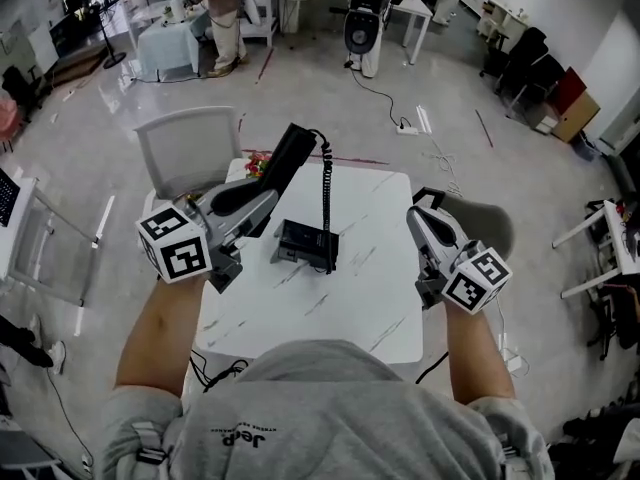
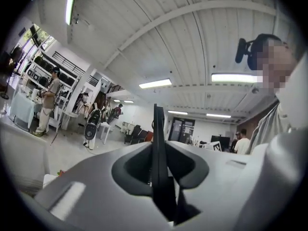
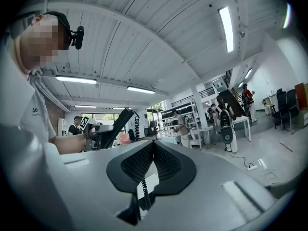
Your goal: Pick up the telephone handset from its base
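My left gripper (image 1: 258,206) is shut on the black telephone handset (image 1: 288,158) and holds it slanted in the air above the black base (image 1: 303,243) on the white table (image 1: 370,298). A coiled cord (image 1: 326,193) hangs from the handset's upper end down to the base. In the left gripper view the handset (image 2: 158,148) shows as a thin black edge clamped between the jaws. My right gripper (image 1: 424,218) hovers at the table's right side, shut, with nothing in it. From the right gripper view I see the raised handset (image 3: 117,124) and its cord (image 3: 136,127) past my right gripper (image 3: 153,143).
A grey chair (image 1: 190,148) stands behind the table's left corner and another chair (image 1: 492,223) at its right. A small pink and red object (image 1: 259,162) lies at the table's far edge. A fan (image 1: 362,23), a power strip (image 1: 406,128) and people stand farther off.
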`<state>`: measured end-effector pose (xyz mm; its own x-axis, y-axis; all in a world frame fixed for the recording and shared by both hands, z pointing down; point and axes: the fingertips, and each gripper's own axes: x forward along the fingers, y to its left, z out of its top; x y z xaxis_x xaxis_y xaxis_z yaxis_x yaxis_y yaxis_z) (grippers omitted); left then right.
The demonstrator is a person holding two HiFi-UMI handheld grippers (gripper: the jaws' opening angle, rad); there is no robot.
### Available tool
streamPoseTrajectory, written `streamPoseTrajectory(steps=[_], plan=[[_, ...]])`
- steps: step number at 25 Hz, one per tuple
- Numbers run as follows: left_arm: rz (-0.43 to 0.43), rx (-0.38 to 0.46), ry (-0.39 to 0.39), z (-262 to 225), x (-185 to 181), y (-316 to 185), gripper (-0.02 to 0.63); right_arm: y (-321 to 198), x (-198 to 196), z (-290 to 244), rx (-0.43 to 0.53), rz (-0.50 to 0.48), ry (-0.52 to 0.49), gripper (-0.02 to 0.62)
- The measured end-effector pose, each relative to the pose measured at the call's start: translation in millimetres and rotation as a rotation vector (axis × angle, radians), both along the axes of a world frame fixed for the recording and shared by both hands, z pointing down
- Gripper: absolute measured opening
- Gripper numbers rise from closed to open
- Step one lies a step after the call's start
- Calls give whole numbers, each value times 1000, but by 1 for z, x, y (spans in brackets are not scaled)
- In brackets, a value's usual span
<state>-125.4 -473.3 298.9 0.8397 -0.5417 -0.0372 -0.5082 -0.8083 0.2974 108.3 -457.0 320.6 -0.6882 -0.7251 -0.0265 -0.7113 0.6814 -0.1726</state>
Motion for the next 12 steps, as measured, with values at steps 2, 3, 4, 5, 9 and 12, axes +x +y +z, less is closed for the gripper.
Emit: streamPoseTrajectory(steps=[2,3,4,5,9,12], plan=[[-18,27,45,-15,-4,3,138,0,0,-11,23,-9,-10,5],[-26,42,63,-20,-5,5,138,1,0,-15,37,-13,-13,5],[-32,59,77,-23,-6,6,138,0,0,-18,51,-16,-15,5],[-37,78,90,-25,-7,7,138,0,-1,-21,65,-18,-16,5],[-57,150,117,-37,-11,14,138,-3,-2,-35,110,-10,-5,5],[-65,179,120,-43,-9,16,138,-6,2,-45,126,9,1,5]])
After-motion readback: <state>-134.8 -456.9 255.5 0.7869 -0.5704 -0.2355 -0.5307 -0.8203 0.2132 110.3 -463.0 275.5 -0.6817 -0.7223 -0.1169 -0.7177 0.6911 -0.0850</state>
